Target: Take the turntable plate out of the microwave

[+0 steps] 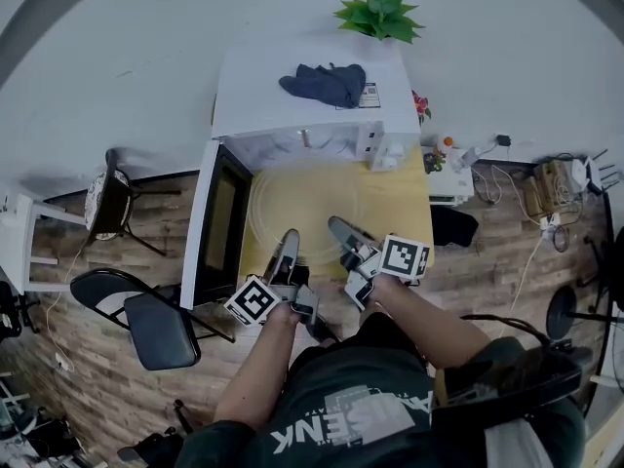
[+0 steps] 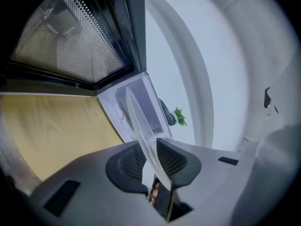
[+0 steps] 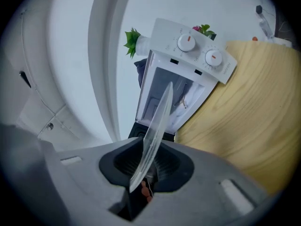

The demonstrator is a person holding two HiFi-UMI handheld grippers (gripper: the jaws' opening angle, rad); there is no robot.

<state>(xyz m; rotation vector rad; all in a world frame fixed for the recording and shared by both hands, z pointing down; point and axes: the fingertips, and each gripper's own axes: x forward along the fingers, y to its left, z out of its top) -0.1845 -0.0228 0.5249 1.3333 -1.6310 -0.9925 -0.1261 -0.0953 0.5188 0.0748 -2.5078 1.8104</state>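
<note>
The clear glass turntable plate [image 1: 300, 201] hangs outside the white microwave [image 1: 292, 91], over the wooden table [image 1: 402, 203]. I hold it by its near rim from both sides. My left gripper [image 1: 287, 250] is shut on the rim at the left, my right gripper [image 1: 344, 233] at the right. In the left gripper view the plate [image 2: 137, 119] shows edge-on, pinched between the dark pads of the left gripper [image 2: 151, 160]. The right gripper view shows the plate [image 3: 158, 121] the same way in the right gripper [image 3: 146, 166], with the open microwave [image 3: 188, 55] beyond.
The microwave door [image 1: 218, 227] stands swung open to the left. A dark cloth [image 1: 327, 83] lies on the microwave's top, with a green plant [image 1: 382, 13] behind. Folding chairs [image 1: 146, 320] stand at the left on the floor. Cables and small devices [image 1: 551, 198] lie to the right.
</note>
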